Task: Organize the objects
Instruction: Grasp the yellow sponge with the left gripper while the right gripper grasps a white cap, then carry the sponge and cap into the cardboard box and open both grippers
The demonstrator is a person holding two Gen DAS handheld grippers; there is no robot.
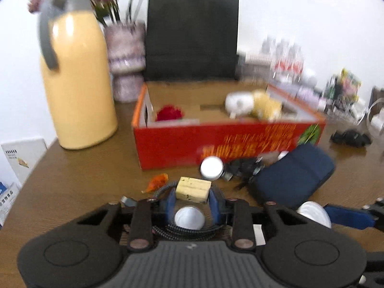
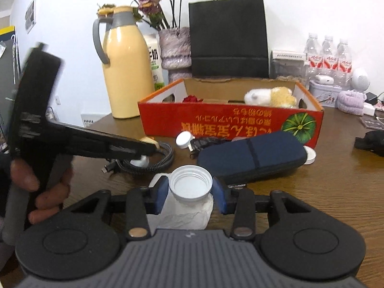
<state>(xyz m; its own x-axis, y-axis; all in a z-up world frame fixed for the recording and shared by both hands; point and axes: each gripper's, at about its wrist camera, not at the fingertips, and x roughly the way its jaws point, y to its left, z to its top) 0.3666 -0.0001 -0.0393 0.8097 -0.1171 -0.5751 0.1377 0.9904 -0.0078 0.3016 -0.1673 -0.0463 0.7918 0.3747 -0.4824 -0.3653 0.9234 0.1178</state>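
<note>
You are working at a brown wood-grain table (image 2: pixel 336 158) set against a plain white wall (image 2: pixel 312 4). The light is even and bright. On the wall at your far left hangs a small grey rectangular notice (image 2: pixel 30 15), its content unreadable.

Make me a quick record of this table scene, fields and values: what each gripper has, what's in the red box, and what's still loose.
left gripper: shut on pale yellow rectangular block
right gripper: shut on white ribbed jar lid
red cardboard box: holds white-and-tan plush toy, red crinkled item
loose on wooden table: navy zip case, coiled black cable
</note>
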